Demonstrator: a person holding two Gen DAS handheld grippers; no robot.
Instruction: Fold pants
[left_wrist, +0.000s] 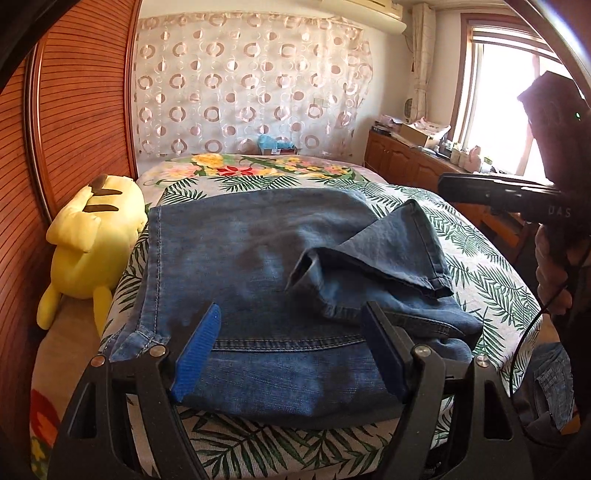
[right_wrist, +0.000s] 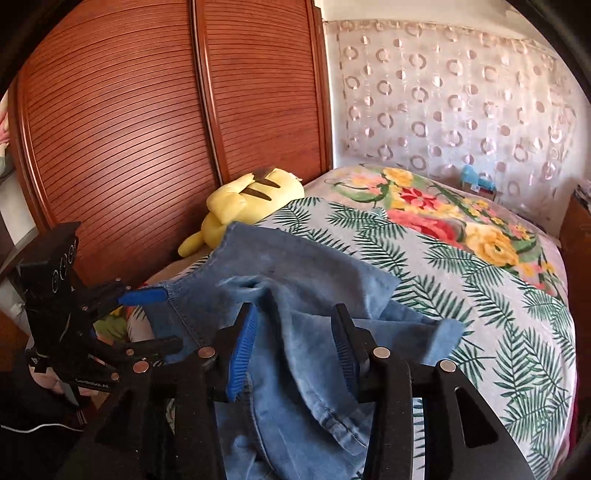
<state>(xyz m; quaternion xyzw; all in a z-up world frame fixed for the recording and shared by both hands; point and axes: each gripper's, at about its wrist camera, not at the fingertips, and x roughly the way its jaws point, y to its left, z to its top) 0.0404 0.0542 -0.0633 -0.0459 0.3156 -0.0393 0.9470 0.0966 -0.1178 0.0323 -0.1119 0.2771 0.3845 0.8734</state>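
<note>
Midway across the frame of the left wrist view, lay blue denim jeans (left_wrist: 258, 266) on a bedspread (left_wrist: 491, 266) printed with green fern leaves and bright flowers. Draped one hemmed leg (left_wrist: 391, 254) back over the rest of the denim at centre right, its cuff open toward the lens. Framed the near edge of the jeans between the blue-padded fingers of the left gripper (left_wrist: 291, 350) at lower centre, jaws spread wide and gripping nothing. Caught the right gripper (left_wrist: 491, 192) entering from the right edge of that frame, above the bedspread and clear of the denim.

Showed, in the right wrist view, the same jeans (right_wrist: 306, 280) bunched at lower centre, folds rising between the fingers of the right gripper (right_wrist: 295, 347). Stood those jaws apart, released, with denim lying between the blue pads but not pinched. Placed the left gripper (right_wrist: 147, 317) at the left edge of the frame, one blue pad (right_wrist: 144, 295) just beside the stitched edge of the jeans; could not tell whether touching.

Rested a yellow plush toy (left_wrist: 88, 243) with brown stripes at the left side of the bed, against a slatted wooden wardrobe (right_wrist: 122, 122). Hung a curtain (left_wrist: 251, 85) patterned with pink rings across the upper centre, beside a bright window (left_wrist: 498, 103) at upper right.
</note>
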